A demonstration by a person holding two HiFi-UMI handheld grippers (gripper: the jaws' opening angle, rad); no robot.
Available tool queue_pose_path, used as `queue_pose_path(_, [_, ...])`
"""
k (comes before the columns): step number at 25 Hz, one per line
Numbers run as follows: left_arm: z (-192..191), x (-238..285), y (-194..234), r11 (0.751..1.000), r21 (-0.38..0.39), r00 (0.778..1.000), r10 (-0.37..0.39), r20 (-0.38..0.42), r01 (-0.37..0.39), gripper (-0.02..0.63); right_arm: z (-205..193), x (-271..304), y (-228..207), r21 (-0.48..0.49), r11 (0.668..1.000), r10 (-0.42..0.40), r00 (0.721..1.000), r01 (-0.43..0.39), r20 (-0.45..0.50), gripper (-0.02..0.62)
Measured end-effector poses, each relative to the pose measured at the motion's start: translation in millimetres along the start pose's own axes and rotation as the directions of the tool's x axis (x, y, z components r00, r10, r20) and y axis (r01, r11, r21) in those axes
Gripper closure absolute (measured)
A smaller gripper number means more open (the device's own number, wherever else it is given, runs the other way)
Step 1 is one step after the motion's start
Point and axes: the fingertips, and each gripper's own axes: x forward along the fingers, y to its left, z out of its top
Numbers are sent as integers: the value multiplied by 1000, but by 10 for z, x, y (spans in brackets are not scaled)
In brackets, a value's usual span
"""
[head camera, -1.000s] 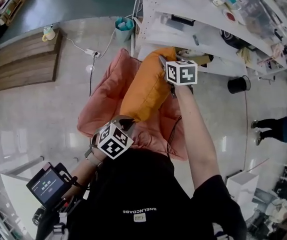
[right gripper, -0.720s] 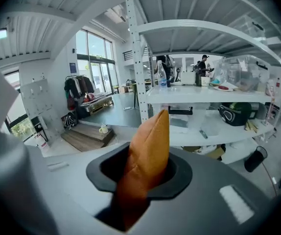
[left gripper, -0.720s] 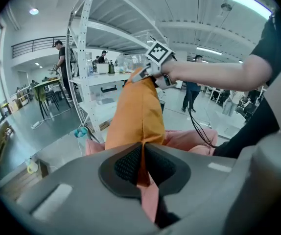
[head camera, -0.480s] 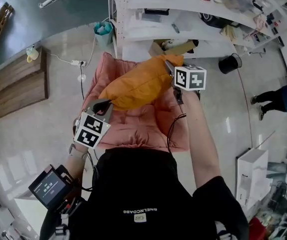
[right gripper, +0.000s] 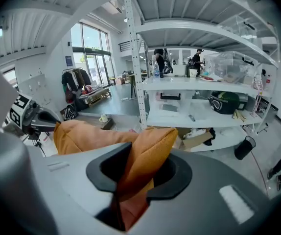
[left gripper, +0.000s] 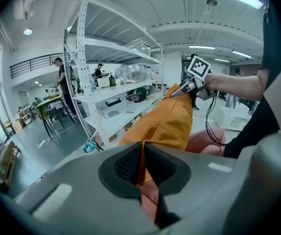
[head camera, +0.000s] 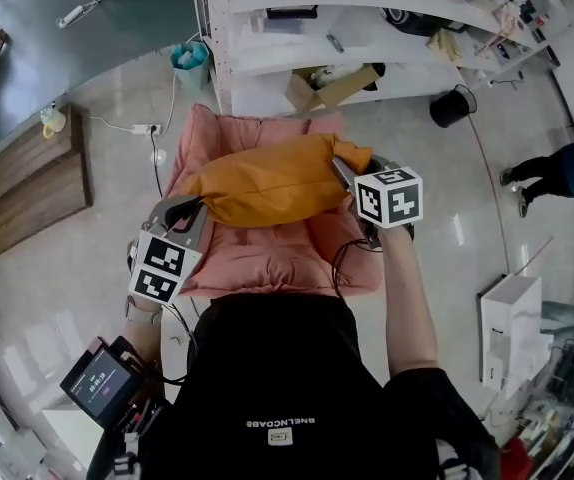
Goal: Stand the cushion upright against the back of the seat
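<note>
Head view hides the near edge of the pink seat (head camera: 267,263) under the person's black top (head camera: 277,388), and whether the cushion touches the padding is hard to tell. The orange cushion (head camera: 272,180), plump and creased, lies sideways across the seat, held at both ends. The left hand-held gripper (head camera: 189,208) pinches a thin corner seam, and the right hand-held gripper (head camera: 344,168) clamps a thicker fold, both forearms reaching forward and down.

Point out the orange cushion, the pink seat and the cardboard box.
orange cushion (head camera: 272,180): head view, middle of its upper face.
pink seat (head camera: 267,258): head view, bare padding in front of the cushion.
cardboard box (head camera: 317,90): head view, its brown side, under the shelves.
</note>
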Motion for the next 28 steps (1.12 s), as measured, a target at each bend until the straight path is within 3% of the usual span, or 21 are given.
queue_pose_path(9, [3, -215, -158, 997, 47, 998, -56, -35, 57, 571, -454, -415, 236, 101, 993, 62, 998, -59, -32, 481])
queue_pose_path(15, [-132, -279, -277, 994, 71, 992, -79, -102, 86, 569, -767, -566, 365, 148, 985, 95, 993, -85, -63, 480])
queue_pose_path(23, [-413, -262, -422, 987, 66, 970, -128, -207, 145, 570, -1267, -574, 556, 208, 971, 151, 976, -117, -157, 482])
queue_pose_path(28, [-446, -292, -507, 983, 55, 959, -160, -235, 178, 571, -1373, -652, 572, 242, 963, 157, 975, -115, -160, 482])
